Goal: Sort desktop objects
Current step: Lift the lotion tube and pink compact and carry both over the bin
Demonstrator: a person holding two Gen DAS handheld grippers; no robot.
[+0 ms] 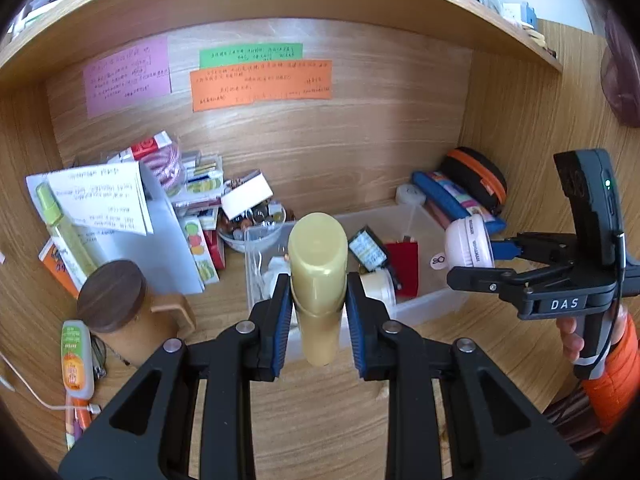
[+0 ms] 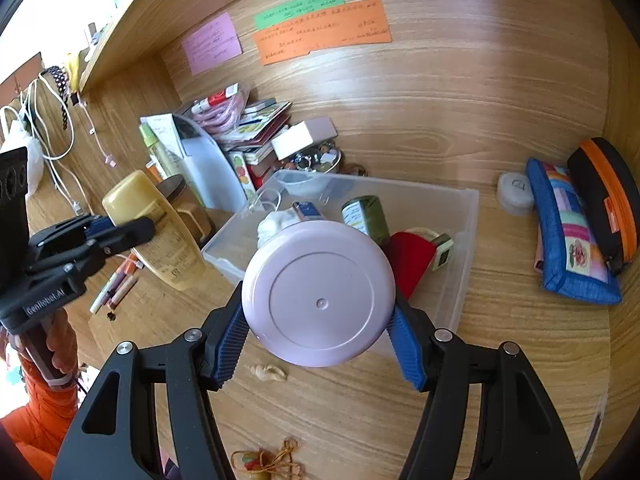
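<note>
Left hand-held gripper [image 1: 318,300]: blue pads clamped on a yellow bottle [image 1: 318,264], cap pointing away from the camera, held above the bench [image 1: 460,360] in front of the clear bin [image 1: 424,300]. Right hand-held gripper [image 2: 320,340]: clamped on a pink jar [image 2: 318,294], flat round face toward its camera, over the bin's near edge. In the left view the jar sits at 3 o'clock of the bottle. Pencil case [image 2: 568,240] at 3 o'clock of the bin; lidded cup [image 1: 116,308] at 9 o'clock.
</note>
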